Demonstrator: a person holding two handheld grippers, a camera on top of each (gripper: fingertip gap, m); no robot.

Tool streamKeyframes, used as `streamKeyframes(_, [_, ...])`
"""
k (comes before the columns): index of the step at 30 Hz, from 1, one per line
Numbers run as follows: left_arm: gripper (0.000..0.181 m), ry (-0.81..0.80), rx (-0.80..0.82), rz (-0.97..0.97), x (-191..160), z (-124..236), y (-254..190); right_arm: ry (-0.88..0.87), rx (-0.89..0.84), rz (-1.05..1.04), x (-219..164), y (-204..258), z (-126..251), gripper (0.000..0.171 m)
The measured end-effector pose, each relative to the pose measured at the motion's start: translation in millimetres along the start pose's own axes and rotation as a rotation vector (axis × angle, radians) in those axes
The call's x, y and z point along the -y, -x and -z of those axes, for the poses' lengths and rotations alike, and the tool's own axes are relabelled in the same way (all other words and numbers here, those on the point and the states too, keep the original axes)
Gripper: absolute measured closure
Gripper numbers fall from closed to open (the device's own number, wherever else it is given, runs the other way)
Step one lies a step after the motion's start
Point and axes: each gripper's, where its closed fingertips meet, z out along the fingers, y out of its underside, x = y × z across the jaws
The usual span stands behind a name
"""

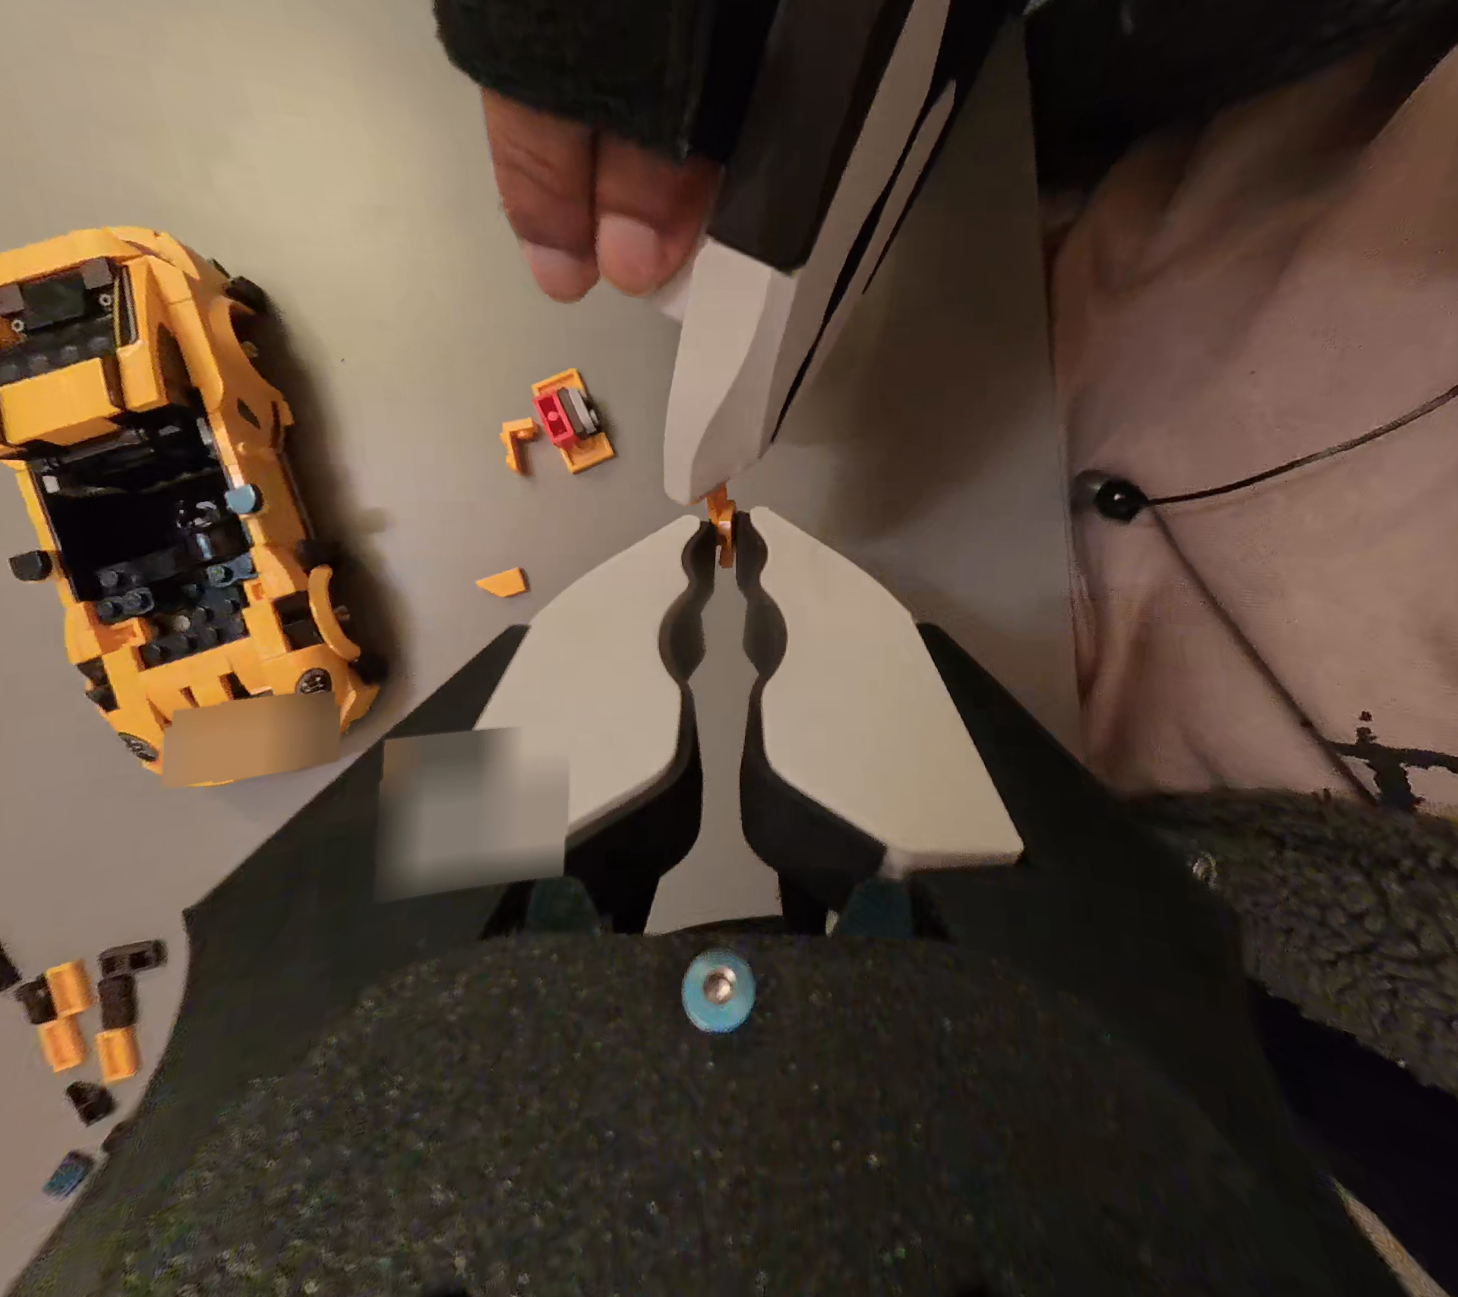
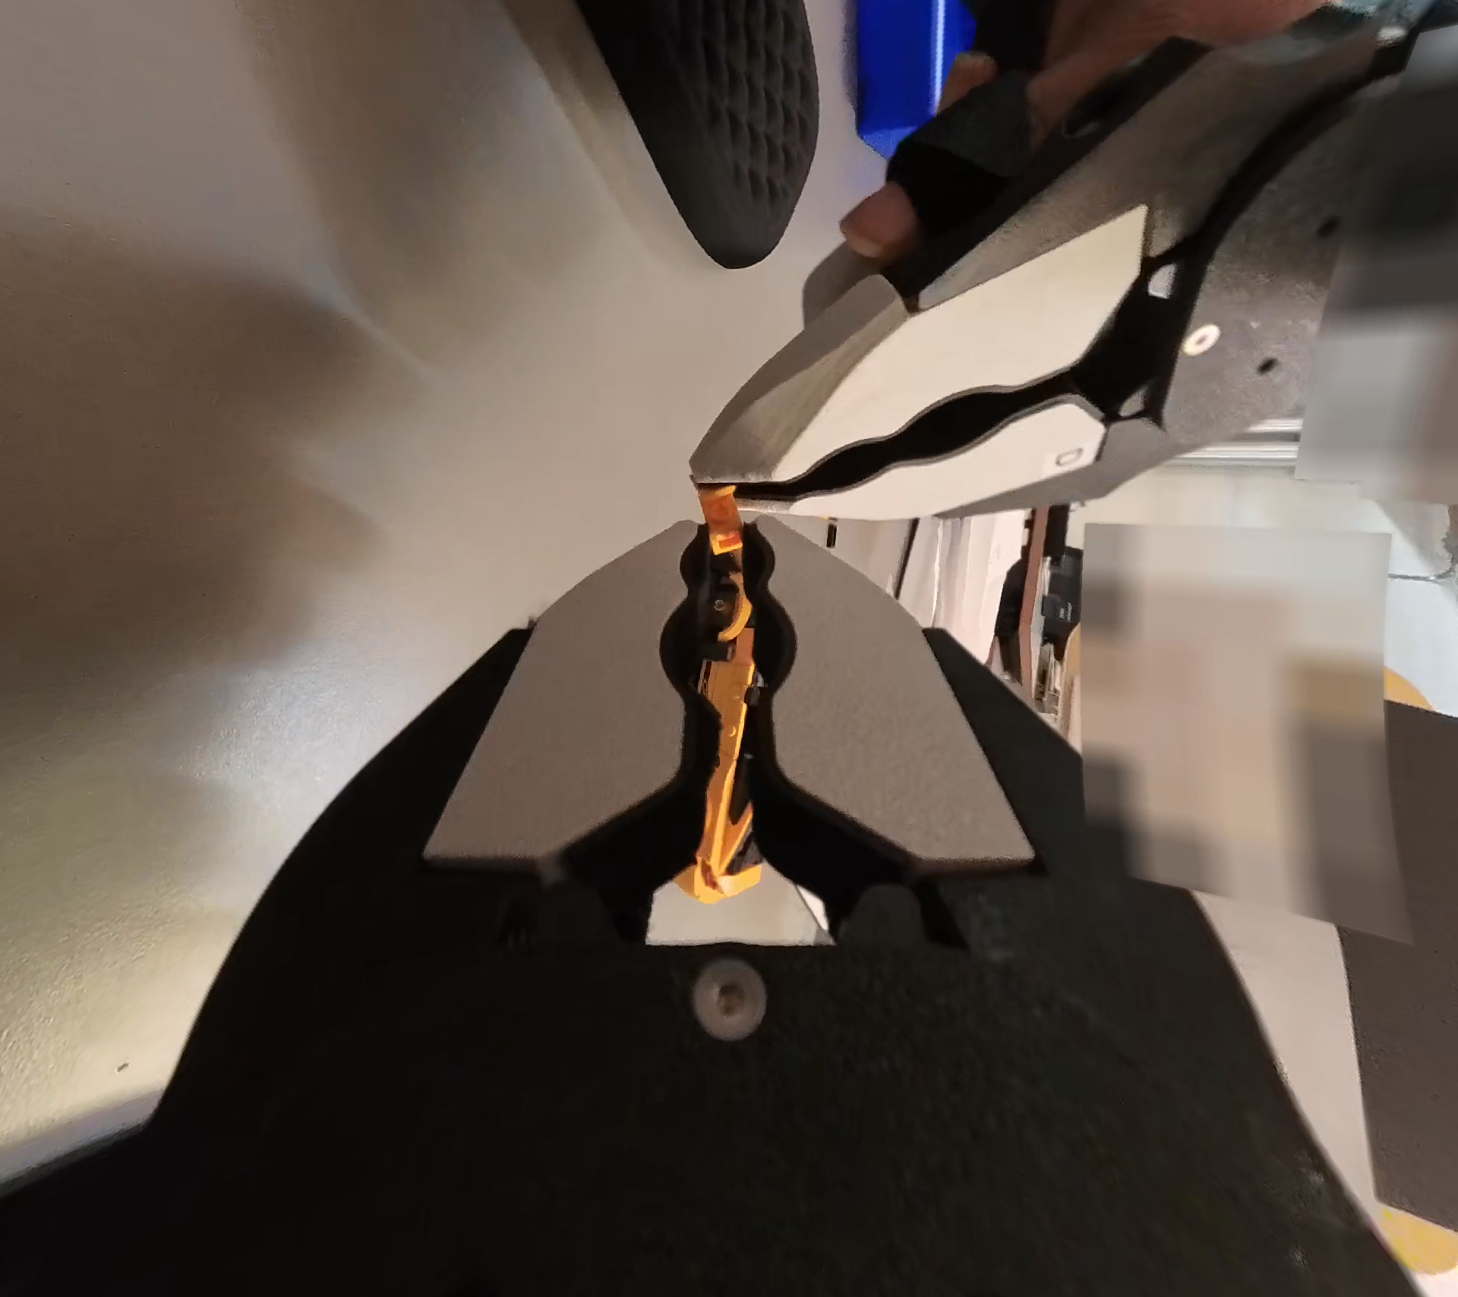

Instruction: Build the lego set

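Left wrist view: my left gripper [image 1: 724, 533] is clamped on a small orange lego piece [image 1: 722, 524], held above the table [image 1: 394, 154]; my right gripper [image 1: 704, 487] pinches its top end. Yellow lego car [image 1: 170, 502] lies w/ loose bits to the left.

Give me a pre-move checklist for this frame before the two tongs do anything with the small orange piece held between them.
1. Left tongs shut on the small orange piece: ok.
2. Right tongs gripping the same piece: ok.
3. Piece held off the table: ok.
4. How the piece is oriented: cannot tell.
5. Yellow car apart from both tongs: ok.
6. Loose orange wedge lying clear of the tongs: ok.
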Motion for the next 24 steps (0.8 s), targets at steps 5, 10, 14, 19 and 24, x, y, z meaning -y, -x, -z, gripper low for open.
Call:
streamKeyframes(5, [0.176, 0.111, -0.001, -0.042, -3, -5, -1, 0.006, 0.019, 0.043, 0, 6, -1, 0.164])
streamKeyframes(10, [0.175, 0.021, 0.057, -0.053, 4, -4, 9, 0.022, -0.035, -0.002, -10, 2, 2, 0.164])
streamKeyframes(14, [0.169, -0.221, 0.091, 0.001, 15, 6, 14, 0.015, -0.136, -0.100, -19, -7, 11, 0.164])
streamKeyframes(19, [0.175, -0.421, 0.068, 0.098, 25, 8, 13, -0.009, -0.162, -0.161, -21, -5, 15, 0.164])
streamKeyframes(24, [0.178, -0.412, 0.034, 0.126, 25, 3, 15, -0.011, -0.150, -0.160, -24, -2, 14, 0.164])
